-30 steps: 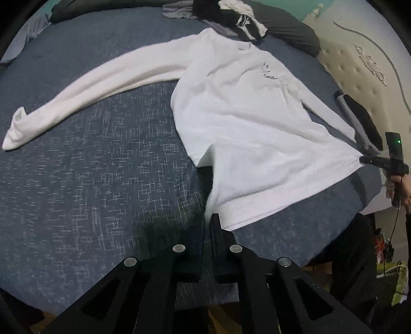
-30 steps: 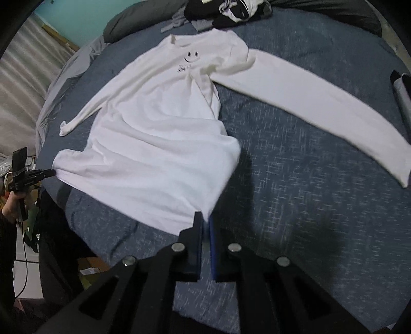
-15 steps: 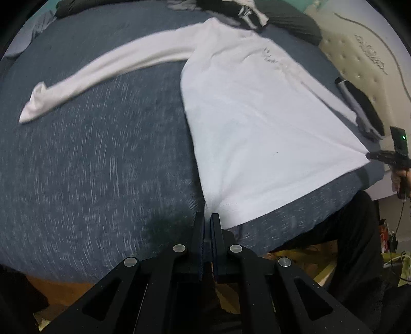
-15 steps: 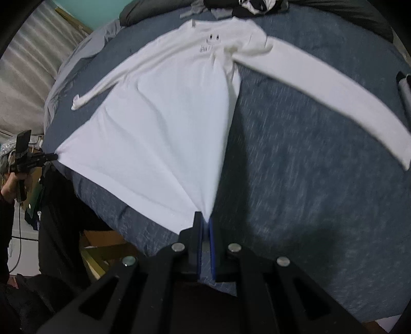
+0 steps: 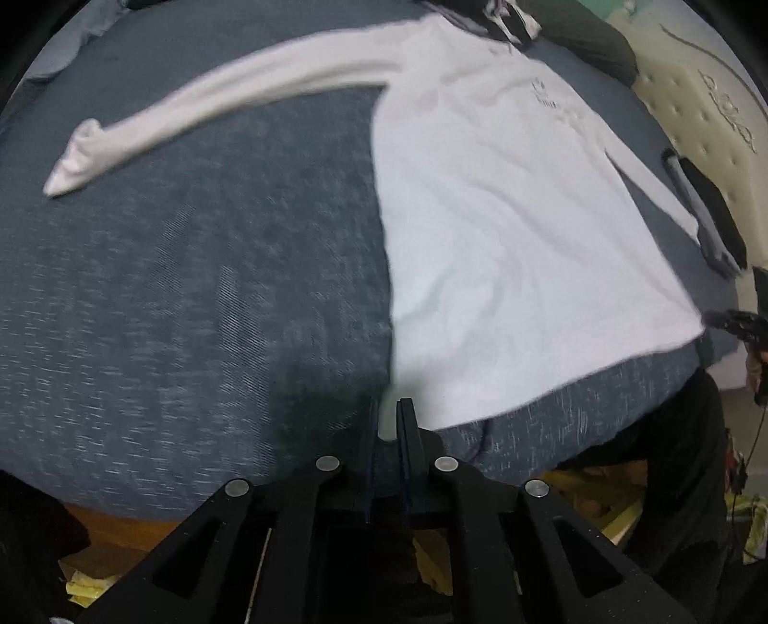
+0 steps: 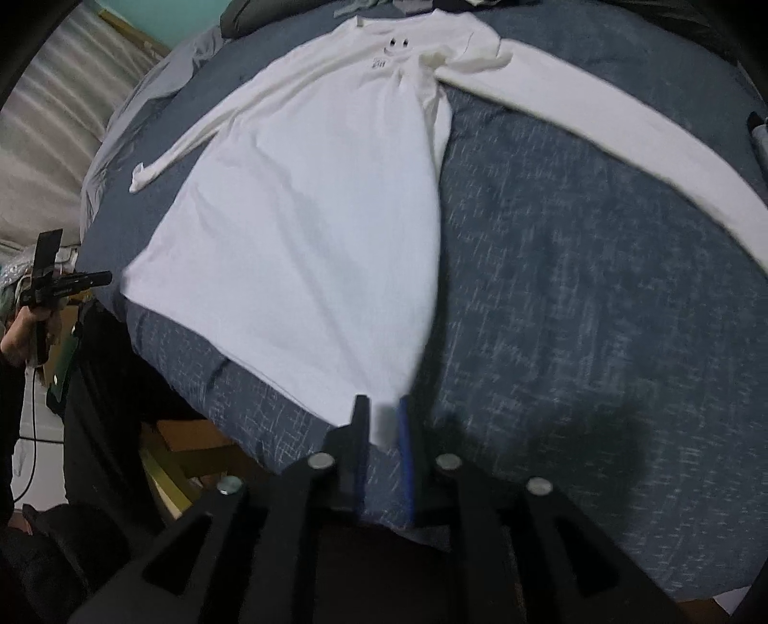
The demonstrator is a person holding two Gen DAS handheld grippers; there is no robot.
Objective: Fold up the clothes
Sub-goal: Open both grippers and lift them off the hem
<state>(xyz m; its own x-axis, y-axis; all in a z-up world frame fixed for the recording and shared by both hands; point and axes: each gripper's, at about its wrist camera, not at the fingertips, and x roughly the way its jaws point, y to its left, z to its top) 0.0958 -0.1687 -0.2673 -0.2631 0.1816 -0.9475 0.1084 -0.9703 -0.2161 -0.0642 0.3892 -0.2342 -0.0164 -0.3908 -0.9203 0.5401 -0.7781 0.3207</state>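
Note:
A white long-sleeved shirt with a small smiley print lies spread flat and face up on the dark blue bed. Its hem is toward me and both sleeves are stretched out. My left gripper sits at the shirt's left hem corner with its fingers slightly parted and the corner lying between them. At the other hem corner, my right gripper is open, with white cloth in the gap. Each gripper also shows small in the other view, as the left gripper and the right gripper.
A heap of dark and striped clothes lies beyond the collar, with a dark pillow beside it. A black and grey item rests at the bed's right edge by the cream padded headboard. The person's dark trousers stand at the near edge.
Both grippers pulled the hem toward me, drawing the shirt body out smooth and flat. Their fingers, shut on the hem corners before, have now parted.

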